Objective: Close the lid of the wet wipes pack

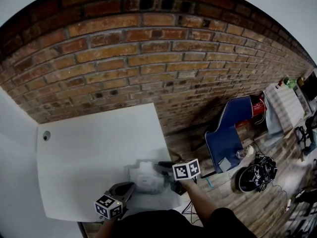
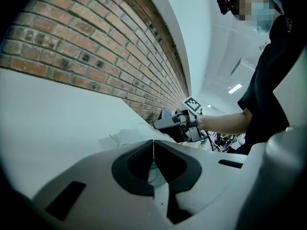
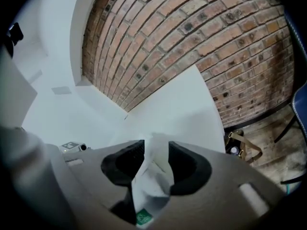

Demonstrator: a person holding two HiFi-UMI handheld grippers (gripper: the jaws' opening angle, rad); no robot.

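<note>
The wet wipes pack (image 1: 145, 178), white and crinkled, lies near the front edge of the white table (image 1: 89, 152). My left gripper (image 1: 130, 186) reaches its near left corner. In the left gripper view that gripper (image 2: 153, 145) is shut, its pads meeting in a thin line, and a strip of the pack (image 2: 152, 170) with a green mark shows in the hollow behind them. My right gripper (image 1: 166, 168) comes over the pack from the right. Its jaws (image 3: 157, 147) stand apart, and the pack's white crumpled material (image 3: 152, 176) rises in the gap between them, a green label (image 3: 143, 218) below.
A brick wall (image 1: 148, 58) runs behind the table. A blue chair (image 1: 228, 138) and dark bags (image 1: 255, 175) stand on the wooden floor to the right. A small round hole (image 1: 46, 136) sits in the table's far left corner.
</note>
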